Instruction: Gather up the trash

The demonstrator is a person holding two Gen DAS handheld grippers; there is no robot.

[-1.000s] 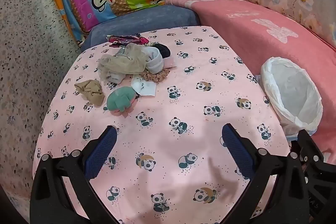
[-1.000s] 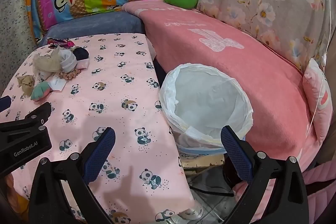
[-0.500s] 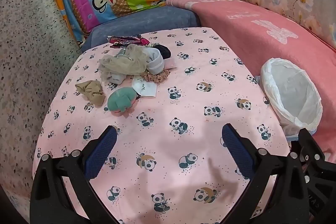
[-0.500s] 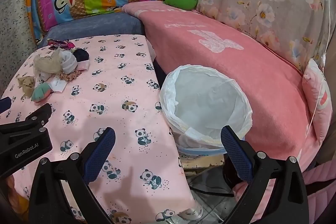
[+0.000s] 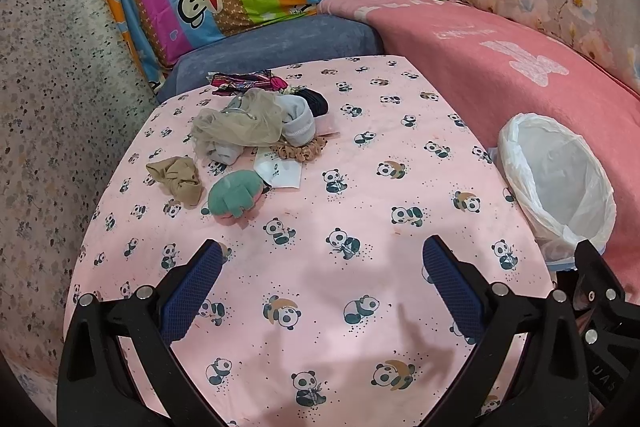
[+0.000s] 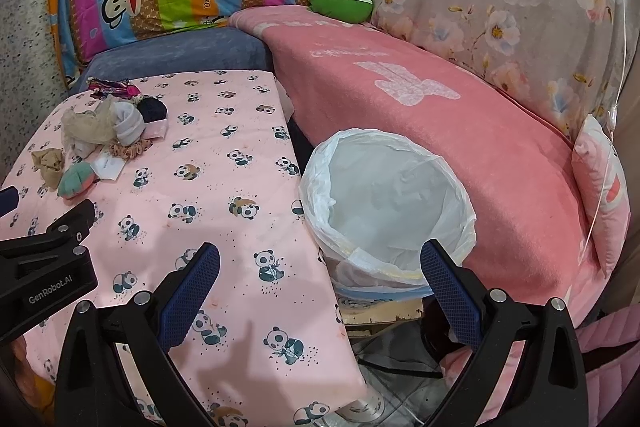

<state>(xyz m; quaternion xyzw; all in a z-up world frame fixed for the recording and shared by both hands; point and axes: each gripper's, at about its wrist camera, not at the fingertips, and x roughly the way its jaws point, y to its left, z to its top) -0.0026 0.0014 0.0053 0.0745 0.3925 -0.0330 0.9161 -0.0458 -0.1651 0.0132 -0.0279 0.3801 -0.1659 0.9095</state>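
Crumpled trash pile [image 5: 256, 139] lies well apart from white-lined bin [image 5: 560, 187].

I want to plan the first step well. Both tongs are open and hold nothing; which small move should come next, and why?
Probably move the left tongs forward to the green bundle, the nearest piece of the pile. The tongs are open and hover over bare cloth, short of the pile. The bin stands open at the table's right edge, in front of the right tongs, ready to receive it.
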